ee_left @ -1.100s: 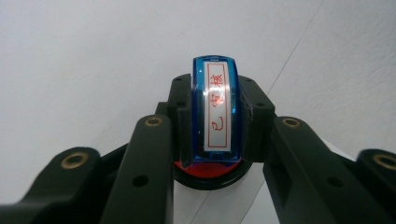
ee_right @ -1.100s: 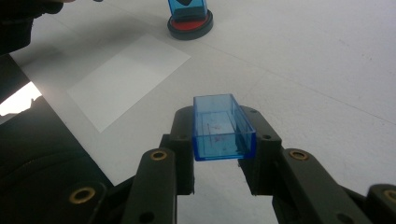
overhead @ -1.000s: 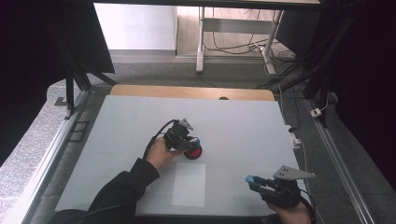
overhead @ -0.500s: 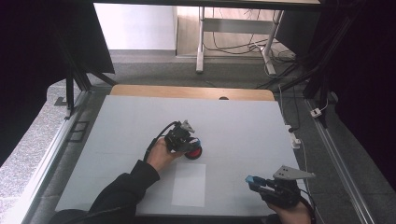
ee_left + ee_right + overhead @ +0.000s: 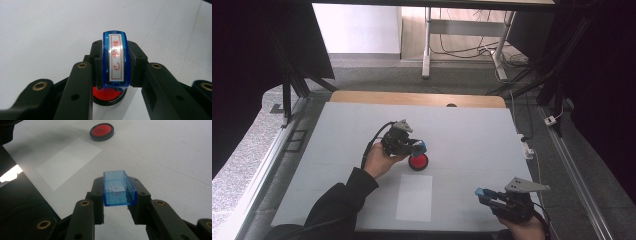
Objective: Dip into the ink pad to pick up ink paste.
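stamp: blue translucent plastic stamp (image 5: 115, 60) clamped between the jaws of the left gripper (image 5: 412, 146), held just above the red ink pad (image 5: 418, 162); its face shows a white plate with a red frame and red characters, turned toward the left gripper view.
cap: hollow blue translucent stamp cap (image 5: 118, 187), box-shaped and open on 1 side, pinched in the right gripper (image 5: 488, 195) near the front right of the table (image 5: 472, 125), well apart from the stamp.
ink pad: round, shallow, black rim around a matt red fill; it rests on the table beside the far right corner of the paper.
paper: white rectangular sheet of paper (image 5: 414, 197), flat and loose, between the 2 hands.
table surface: pale grey, smooth, matt.
risk 1: jaws grip the narrow glossy sides of the stamp; a tilted press could let it twist or slip.
risk 2: uneven or light inking would likely give a patchy print.
risk 3: unsecured paper may shift or lift with the stamp, smearing the mark.
risk 4: thin hard cap walls could squirt out of the right grip if squeezed off-centre.
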